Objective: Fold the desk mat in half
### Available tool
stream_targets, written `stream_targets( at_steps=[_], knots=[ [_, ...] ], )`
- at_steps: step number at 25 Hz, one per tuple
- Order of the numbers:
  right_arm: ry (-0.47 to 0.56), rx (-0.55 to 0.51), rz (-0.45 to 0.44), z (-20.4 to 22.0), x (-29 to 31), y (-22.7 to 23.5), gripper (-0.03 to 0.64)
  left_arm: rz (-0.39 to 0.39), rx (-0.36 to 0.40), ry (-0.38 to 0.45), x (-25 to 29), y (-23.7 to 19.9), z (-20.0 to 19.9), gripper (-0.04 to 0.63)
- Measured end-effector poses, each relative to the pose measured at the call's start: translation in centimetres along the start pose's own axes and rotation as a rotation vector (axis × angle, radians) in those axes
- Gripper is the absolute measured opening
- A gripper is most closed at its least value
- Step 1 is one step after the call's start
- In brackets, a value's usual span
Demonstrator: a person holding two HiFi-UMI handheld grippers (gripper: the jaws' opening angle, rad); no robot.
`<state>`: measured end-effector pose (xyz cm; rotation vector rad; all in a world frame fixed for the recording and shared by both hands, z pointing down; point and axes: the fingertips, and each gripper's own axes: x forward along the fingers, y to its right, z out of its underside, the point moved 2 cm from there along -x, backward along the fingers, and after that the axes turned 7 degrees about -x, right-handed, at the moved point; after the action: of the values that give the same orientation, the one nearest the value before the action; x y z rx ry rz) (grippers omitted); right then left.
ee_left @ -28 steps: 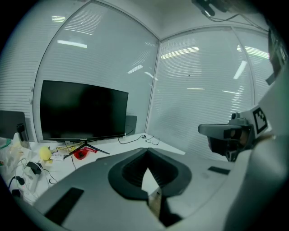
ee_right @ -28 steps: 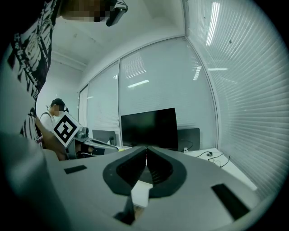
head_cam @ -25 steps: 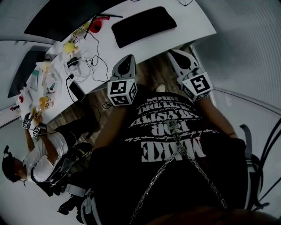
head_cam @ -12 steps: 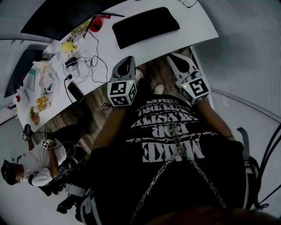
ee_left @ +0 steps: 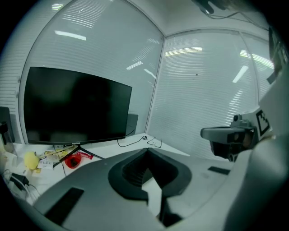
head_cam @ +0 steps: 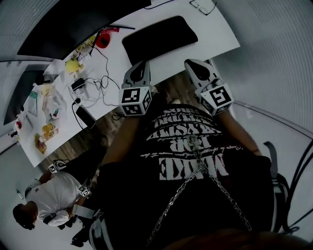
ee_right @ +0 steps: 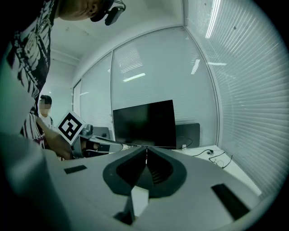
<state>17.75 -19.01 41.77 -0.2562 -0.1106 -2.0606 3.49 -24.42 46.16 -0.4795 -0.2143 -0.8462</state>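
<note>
The black desk mat (head_cam: 159, 39) lies flat on the white desk (head_cam: 217, 34), in front of a dark monitor (head_cam: 73, 22). My left gripper (head_cam: 141, 65) is shut and empty, its tip just short of the mat's near edge. My right gripper (head_cam: 190, 63) is also shut and empty, over the desk's near edge to the right of the mat. In the left gripper view the jaws (ee_left: 146, 150) meet with nothing between them; the right gripper view shows the same (ee_right: 146, 149). Both gripper bodies hide the mat in those views.
Left of the mat lie cables (head_cam: 98, 78), a red object (head_cam: 101, 40), a yellow object (head_cam: 74, 65) and snacks. Glasses (head_cam: 203, 6) rest at the desk's far right. A black device (head_cam: 84, 116) sits at the desk edge. A person (head_cam: 54, 195) crouches at lower left.
Both grippers have moved forward towards the desk and the mat, still shut. The person at lower left has shifted down and away from the desk.
</note>
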Motion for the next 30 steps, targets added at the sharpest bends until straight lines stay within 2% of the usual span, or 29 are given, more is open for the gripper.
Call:
stream_targets(
  at_steps=[9, 14, 20, 23, 26, 30],
  knots=[
    [-0.019, -0.026, 0.062, -2.8, 5.5, 2.1, 0.002, 0.091, 0.001, -0.003, 3.7, -4.1, -3.9, 0.008],
    [-0.048, -0.028, 0.091, -3.0, 8.5, 1.9, 0.002, 0.132, -0.048, -0.057, 6.3, -7.0, -3.8, 0.008],
    [-0.127, -0.014, 0.091, -1.9, 10.1, 2.3, 0.002, 0.180, -0.067, -0.100, 7.9, -8.0, -3.4, 0.008],
    [-0.141, 0.011, 0.091, -1.9, 11.1, 3.4, 0.002, 0.176, -0.068, -0.126, 9.0, -8.5, -3.3, 0.008],
    [-0.152, 0.002, 0.054, -1.3, 12.4, 4.2, 0.002, 0.160, -0.050, -0.155, 10.6, -9.1, -2.4, 0.008],
    [-0.195, 0.023, -0.011, 0.8, 14.3, 6.5, 0.002, 0.083, -0.044, -0.215, 12.2, -10.8, -0.3, 0.008]
  ],
)
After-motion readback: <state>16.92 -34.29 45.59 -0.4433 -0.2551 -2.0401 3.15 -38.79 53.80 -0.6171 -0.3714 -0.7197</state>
